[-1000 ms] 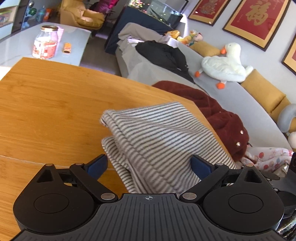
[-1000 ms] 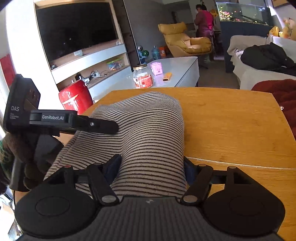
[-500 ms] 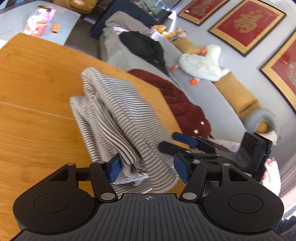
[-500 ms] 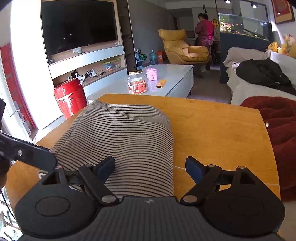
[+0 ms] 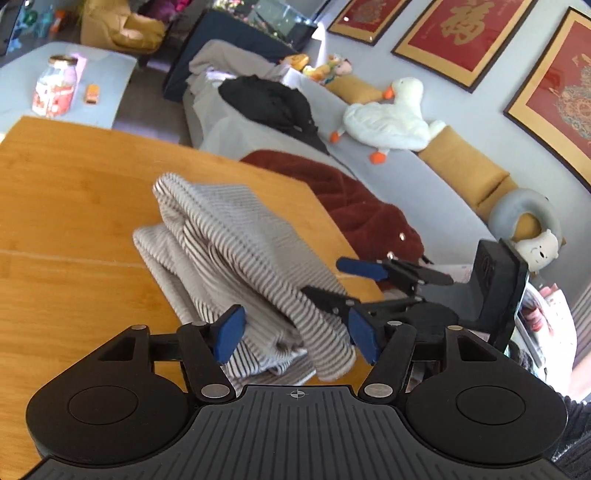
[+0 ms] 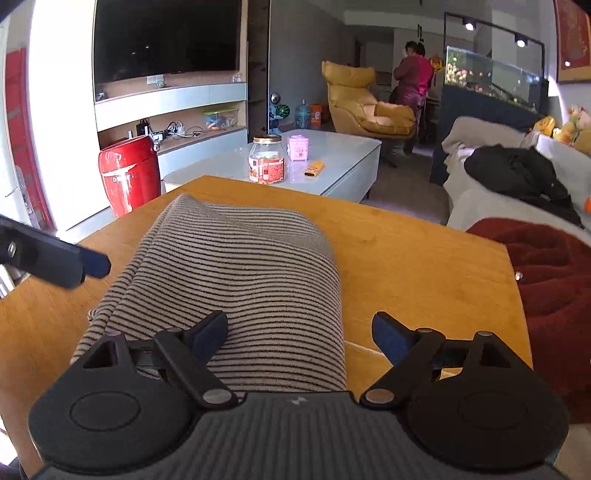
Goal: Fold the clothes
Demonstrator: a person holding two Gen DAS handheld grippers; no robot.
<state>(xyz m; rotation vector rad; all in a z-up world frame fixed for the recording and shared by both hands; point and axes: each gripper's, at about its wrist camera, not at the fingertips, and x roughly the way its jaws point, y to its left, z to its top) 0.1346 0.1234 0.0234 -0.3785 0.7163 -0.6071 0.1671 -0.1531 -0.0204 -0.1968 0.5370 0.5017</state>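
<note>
I'm working in somebody's living room, a lived-in home. In the right wrist view a big dark television (image 6: 164, 38) fills the upper left above a media shelf, a yellow armchair (image 6: 364, 101) sits at top centre and a fish tank (image 6: 491, 79) at upper right. A low white coffee table (image 6: 332, 166) carries a snack jar (image 6: 267, 159). In the left wrist view, a grey sofa (image 5: 424, 184) with a plush goose (image 5: 391, 118) runs under red framed wall hangings (image 5: 469, 29).
</note>
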